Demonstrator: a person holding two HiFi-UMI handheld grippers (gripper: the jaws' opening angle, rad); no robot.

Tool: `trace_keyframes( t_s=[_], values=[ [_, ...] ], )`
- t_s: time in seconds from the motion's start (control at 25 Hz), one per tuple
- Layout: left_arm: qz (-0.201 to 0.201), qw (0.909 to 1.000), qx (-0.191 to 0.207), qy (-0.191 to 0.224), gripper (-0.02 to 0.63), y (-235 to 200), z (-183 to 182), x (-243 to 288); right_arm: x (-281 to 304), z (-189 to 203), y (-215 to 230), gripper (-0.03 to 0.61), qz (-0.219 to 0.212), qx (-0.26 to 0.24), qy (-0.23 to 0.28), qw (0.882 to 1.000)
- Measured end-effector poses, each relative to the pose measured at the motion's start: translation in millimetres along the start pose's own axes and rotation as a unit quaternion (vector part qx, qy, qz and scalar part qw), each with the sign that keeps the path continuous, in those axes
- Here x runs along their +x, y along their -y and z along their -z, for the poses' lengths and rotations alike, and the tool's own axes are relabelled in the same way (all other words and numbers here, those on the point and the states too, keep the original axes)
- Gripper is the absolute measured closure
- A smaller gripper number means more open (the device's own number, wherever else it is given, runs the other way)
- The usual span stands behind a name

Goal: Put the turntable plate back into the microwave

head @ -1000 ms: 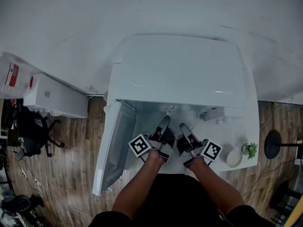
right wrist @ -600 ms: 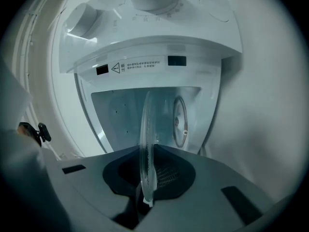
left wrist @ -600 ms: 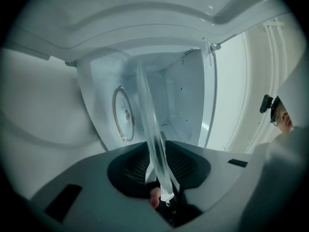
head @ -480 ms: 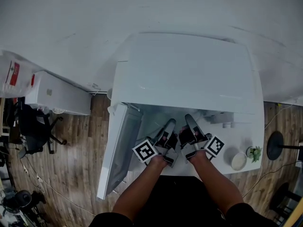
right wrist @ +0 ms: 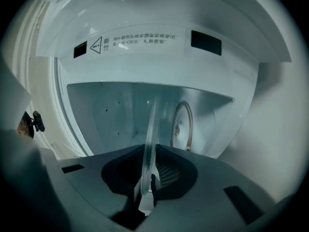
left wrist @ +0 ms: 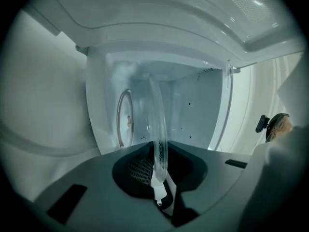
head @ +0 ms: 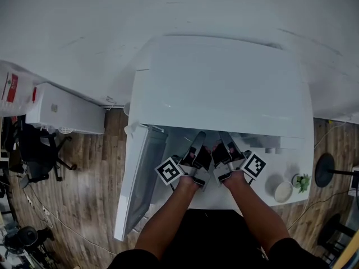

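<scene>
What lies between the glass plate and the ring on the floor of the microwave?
Nothing: only a bare gap separates the glass plate from the ring. Both gripper views show it.

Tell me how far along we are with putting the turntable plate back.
Done: the microwave door is open. In hand: the left gripper and right gripper each clamp the glass turntable plate by its rim at the opening. Left: set it down on the ring inside and let go.

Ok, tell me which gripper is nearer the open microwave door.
Left. The left gripper is beside the open door; the right gripper is farther off, with the left one between it and the door. Both are shut on the plate.
</scene>
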State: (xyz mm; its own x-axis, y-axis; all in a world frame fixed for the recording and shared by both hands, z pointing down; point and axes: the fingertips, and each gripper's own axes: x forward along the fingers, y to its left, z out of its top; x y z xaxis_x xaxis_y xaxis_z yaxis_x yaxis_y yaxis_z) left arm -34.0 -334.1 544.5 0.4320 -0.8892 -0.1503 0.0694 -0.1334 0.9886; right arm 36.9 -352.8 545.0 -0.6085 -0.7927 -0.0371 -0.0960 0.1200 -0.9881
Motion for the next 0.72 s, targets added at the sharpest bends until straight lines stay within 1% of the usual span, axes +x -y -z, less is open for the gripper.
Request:
trace_keyframes(
  t_s=[0.12, 0.2, 0.24, 0.32, 0.4, 0.44, 0.6, 0.72],
  values=[
    [-0.005, 1.0, -0.005, 0.001, 0.551, -6.5, -5.8, 10.4, -2.3, 3.1, 3.4, 0.495, 0.014, -0.011, -0.019, 1.0],
    [-0.008, 1.0, -0.005, -0.001, 0.548, -9.7, -7.5, 16.7, -3.1, 1.5, 6.8, 0.497, 0.02, -0.011, -0.02, 1.0],
    [-0.01, 0.9999, -0.005, -0.002, 0.548, -11.0, -7.8, 18.9, -2.6, 0.1, 9.3, 0.497, 0.023, -0.003, -0.017, 1.0],
    [-0.016, 0.9999, -0.003, -0.002, 0.548, -14.1, -7.8, 22.5, -1.2, -3.1, 14.9, 0.503, 0.028, 0.028, -0.006, 0.999],
    [-0.022, 0.9997, -0.004, -0.003, 0.545, -17.0, -8.0, 25.6, 0.8, -6.2, 18.5, 0.511, 0.026, 0.059, 0.004, 0.998],
    [-0.023, 0.9997, -0.005, -0.004, 0.545, -17.8, -8.3, 26.8, 1.8, -7.2, 19.4, 0.511, 0.025, 0.067, 0.006, 0.997],
    [-0.023, 0.9997, -0.002, -0.007, 0.545, -18.4, -10.1, 30.3, 5.4, -9.0, 21.1, 0.512, 0.02, 0.077, 0.007, 0.997],
    [-0.027, 0.9996, -0.008, -0.008, 0.545, -20.9, -10.7, 30.9, 6.6, -8.7, 22.9, 0.511, 0.024, 0.08, 0.009, 0.997]
  ],
)
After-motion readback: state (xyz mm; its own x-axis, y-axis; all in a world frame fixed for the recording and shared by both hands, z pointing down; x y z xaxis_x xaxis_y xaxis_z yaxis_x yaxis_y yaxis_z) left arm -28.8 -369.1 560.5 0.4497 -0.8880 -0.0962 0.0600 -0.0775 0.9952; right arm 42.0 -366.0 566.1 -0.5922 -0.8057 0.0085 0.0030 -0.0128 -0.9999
